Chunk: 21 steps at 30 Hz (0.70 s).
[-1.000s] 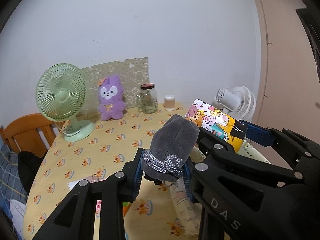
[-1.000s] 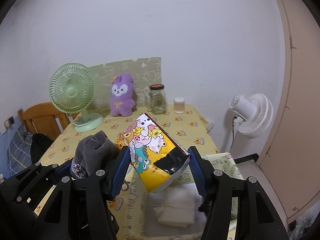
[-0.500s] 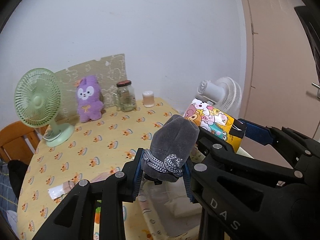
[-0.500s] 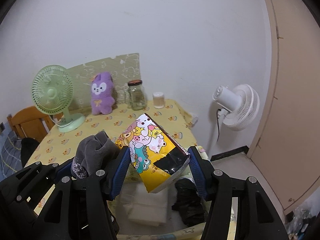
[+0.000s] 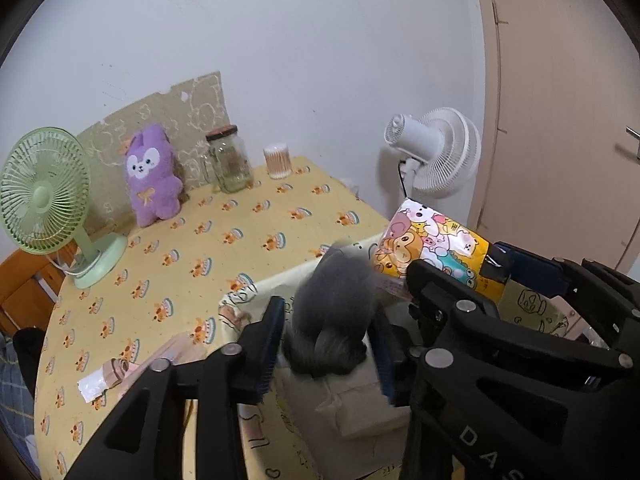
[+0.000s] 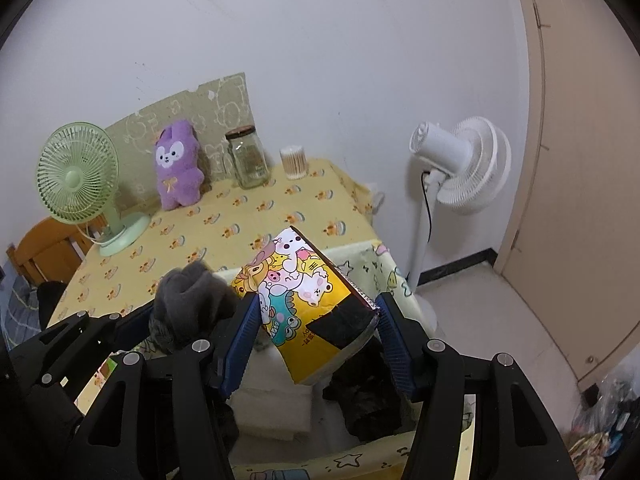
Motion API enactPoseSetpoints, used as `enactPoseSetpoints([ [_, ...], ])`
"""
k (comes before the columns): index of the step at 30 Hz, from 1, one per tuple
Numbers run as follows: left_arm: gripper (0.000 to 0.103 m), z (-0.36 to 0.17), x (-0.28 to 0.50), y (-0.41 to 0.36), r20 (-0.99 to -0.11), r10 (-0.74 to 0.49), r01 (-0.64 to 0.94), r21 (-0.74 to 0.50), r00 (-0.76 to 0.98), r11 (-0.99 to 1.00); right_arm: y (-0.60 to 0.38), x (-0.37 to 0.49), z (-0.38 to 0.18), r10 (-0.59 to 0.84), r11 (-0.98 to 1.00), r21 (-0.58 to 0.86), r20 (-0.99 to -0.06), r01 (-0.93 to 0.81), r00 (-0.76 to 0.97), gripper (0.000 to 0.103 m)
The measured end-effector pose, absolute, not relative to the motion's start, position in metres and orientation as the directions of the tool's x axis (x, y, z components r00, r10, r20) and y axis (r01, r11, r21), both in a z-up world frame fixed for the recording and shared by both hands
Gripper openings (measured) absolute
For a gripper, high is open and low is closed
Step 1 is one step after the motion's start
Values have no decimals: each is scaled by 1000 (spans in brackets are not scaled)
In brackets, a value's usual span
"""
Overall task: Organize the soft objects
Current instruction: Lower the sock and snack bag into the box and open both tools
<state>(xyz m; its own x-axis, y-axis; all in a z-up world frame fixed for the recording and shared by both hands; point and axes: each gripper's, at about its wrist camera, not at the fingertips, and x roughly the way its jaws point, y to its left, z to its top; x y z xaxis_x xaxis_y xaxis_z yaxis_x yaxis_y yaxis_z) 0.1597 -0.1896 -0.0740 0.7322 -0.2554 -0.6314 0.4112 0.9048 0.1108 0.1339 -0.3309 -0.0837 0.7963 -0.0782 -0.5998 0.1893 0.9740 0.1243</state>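
Note:
A grey soft pouch [image 5: 332, 312], blurred, sits low between the jaws of my left gripper [image 5: 326, 340]. Those jaws are opening, and the pads stand just clear of the pouch on both sides. My right gripper [image 6: 316, 328] is shut on a yellow cartoon-printed packet [image 6: 308, 304], held tilted. Both grippers hover side by side over a fabric storage box [image 6: 360, 452] beside the table. Inside the box lie white folded items [image 6: 276, 404] and a dark bundle [image 6: 368, 400]. The grey pouch [image 6: 188, 300] also shows at the left of the right wrist view.
On the yellow tablecloth [image 5: 224, 248] stand a green desk fan [image 5: 44, 204], a purple plush [image 5: 152, 176], a glass jar [image 5: 230, 160] and a small swab container [image 5: 277, 160]. A white floor fan [image 6: 460, 168] stands right of the table, with a door [image 6: 580, 160] behind it.
Both grippers moved right and down, from above the table to above the storage box. The left jaws widened and the grey pouch slid lower between them, now blurred.

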Motion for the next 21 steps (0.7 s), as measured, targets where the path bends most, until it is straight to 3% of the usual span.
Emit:
enactPoseSetpoints([
  [1, 67, -75, 161, -190, -635, -253, 411, 112, 730, 905, -332, 134, -85, -73, 974, 130, -604, 188, 794, 61],
  [2, 70, -75, 161, -190, -638, -249, 410, 114, 729, 905, -332, 135, -86, -67, 973, 135, -607, 185, 792, 61],
  [12, 87, -76, 161, -190, -650, -257, 426, 114, 715, 898, -331, 136, -89, -52, 970, 154, -625, 188, 779, 65],
  [14, 89, -75, 159, -189, -649, -255, 425, 117, 717, 898, -330, 135, -88, -62, 970, 145, -624, 193, 779, 70],
  [18, 92, -72, 156, -187, -641, -258, 422, 114, 722, 899, -328, 131, -85, -91, 966, 138, -613, 220, 785, 92],
  [21, 92, -68, 153, -183, -634, -266, 421, 105, 727, 901, -327, 129, -83, -90, 962, 151, -615, 228, 784, 94],
])
